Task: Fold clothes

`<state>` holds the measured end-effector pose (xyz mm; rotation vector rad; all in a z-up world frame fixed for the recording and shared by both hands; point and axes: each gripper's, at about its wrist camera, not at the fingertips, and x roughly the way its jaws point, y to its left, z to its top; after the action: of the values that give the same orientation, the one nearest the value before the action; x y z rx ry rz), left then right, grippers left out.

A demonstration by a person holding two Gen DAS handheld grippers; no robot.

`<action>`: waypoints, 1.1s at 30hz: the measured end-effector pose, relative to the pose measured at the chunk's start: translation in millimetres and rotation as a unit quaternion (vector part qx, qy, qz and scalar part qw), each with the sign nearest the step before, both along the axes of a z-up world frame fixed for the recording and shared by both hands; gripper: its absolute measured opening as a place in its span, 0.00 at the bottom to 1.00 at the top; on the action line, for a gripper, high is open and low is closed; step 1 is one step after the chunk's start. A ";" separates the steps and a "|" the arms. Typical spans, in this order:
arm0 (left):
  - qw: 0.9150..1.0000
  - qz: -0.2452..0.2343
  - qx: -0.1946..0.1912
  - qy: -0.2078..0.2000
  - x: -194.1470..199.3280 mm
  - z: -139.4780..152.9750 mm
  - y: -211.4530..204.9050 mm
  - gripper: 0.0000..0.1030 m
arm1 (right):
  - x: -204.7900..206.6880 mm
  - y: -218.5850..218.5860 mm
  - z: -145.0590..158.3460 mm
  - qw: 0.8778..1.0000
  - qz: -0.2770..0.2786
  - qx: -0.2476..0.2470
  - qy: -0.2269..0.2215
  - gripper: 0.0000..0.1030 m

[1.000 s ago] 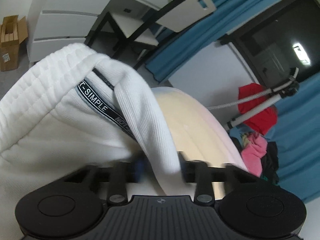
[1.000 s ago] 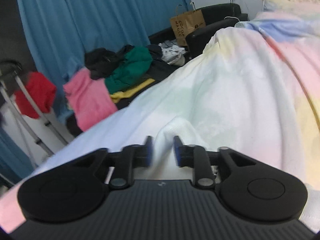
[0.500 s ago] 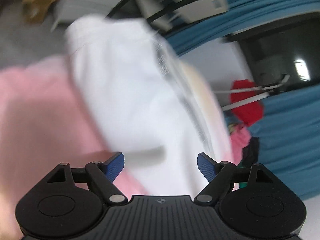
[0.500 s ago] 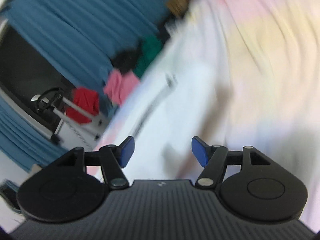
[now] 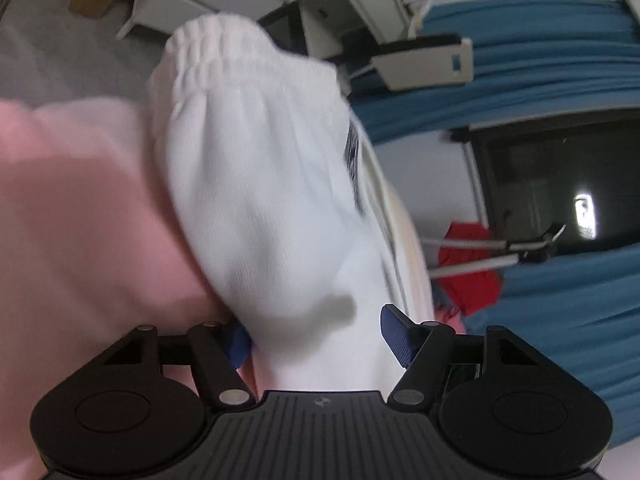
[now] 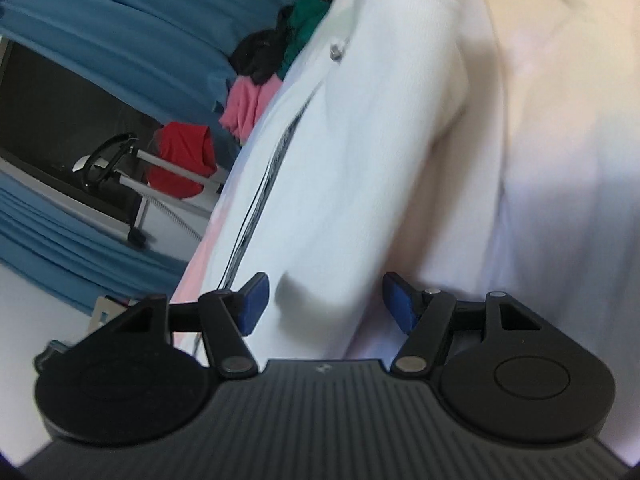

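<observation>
Both my left gripper (image 5: 316, 338) and right gripper (image 6: 324, 302) are spread wide, gripping nothing; white sweatshirt (image 5: 272, 200) lies loose between each pair.

I can read no words here: the dark band (image 5: 352, 168) on my white garment (image 5: 272, 208) is too blurred to make out.

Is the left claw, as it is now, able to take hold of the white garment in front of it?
Probably yes. The left claw is open and the white garment already lies between its fingers, with nothing in the way. The picture is blurred, so the exact fold that it would catch is unclear.
</observation>
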<state>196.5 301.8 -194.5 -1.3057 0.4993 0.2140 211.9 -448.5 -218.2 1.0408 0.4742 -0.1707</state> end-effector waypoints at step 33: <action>0.999 -0.031 0.029 0.034 -147.4 54.0 49.9 0.11 | -145.2 -59.6 36.3 0.995 -0.091 0.028 -0.022 0.11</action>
<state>49.1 351.7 -140.5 -1.2279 0.5852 0.2206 66.7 -508.1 -181.9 1.1412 0.3452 -0.2979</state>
